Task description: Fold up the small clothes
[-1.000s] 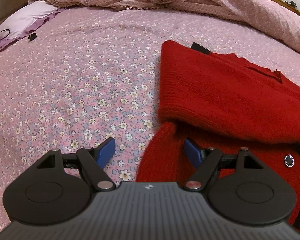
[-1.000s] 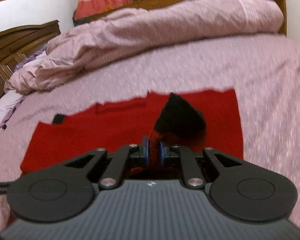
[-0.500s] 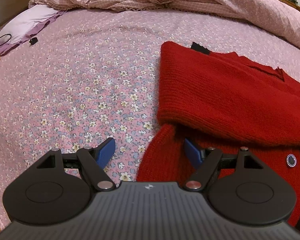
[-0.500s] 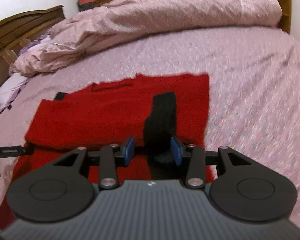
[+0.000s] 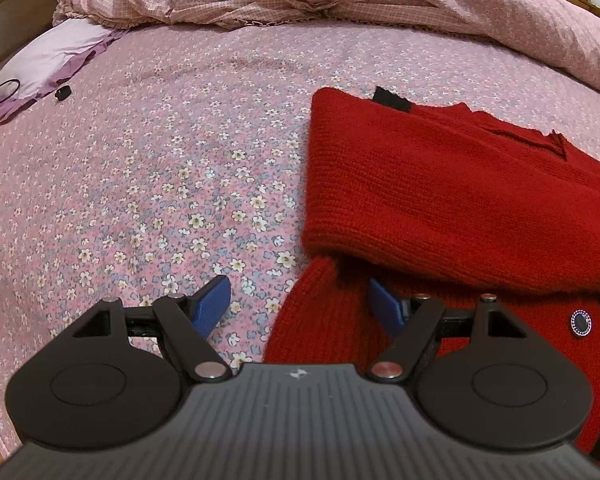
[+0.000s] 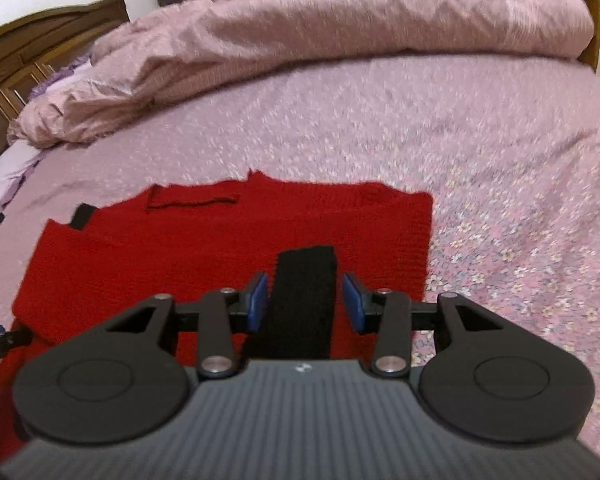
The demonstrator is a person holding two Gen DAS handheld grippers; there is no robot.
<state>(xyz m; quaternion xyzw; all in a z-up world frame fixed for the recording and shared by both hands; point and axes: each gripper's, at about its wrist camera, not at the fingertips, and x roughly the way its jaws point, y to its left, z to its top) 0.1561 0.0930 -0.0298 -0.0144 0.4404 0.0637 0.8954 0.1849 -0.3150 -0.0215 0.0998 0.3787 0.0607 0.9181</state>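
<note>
A red knit sweater (image 5: pixel 440 184) lies on the flowered sheet (image 5: pixel 160 160) with its left sleeve folded across the body. In the right wrist view the sweater (image 6: pixel 220 248) has its right sleeve laid inward too. That sleeve's black cuff (image 6: pixel 305 276) rests flat on the red knit. My right gripper (image 6: pixel 306 300) is open astride the cuff, with a gap at each pad. My left gripper (image 5: pixel 300 304) is open and low over the sweater's near left edge, one pad above the sheet and one above the knit. A round button (image 5: pixel 581 323) shows at the right.
A bunched pink duvet (image 6: pixel 340 40) fills the far side of the bed. A lilac pillow (image 5: pixel 48 56) and a small black object (image 5: pixel 63 92) lie at the far left. Wooden bed frame (image 6: pixel 40 40) stands behind. Bare sheet (image 6: pixel 520 220) lies right of the sweater.
My right gripper has opened and let go of the black cuff, which now lies flat on the sweater, and it has drawn back toward the near edge. The left gripper has stayed put.
</note>
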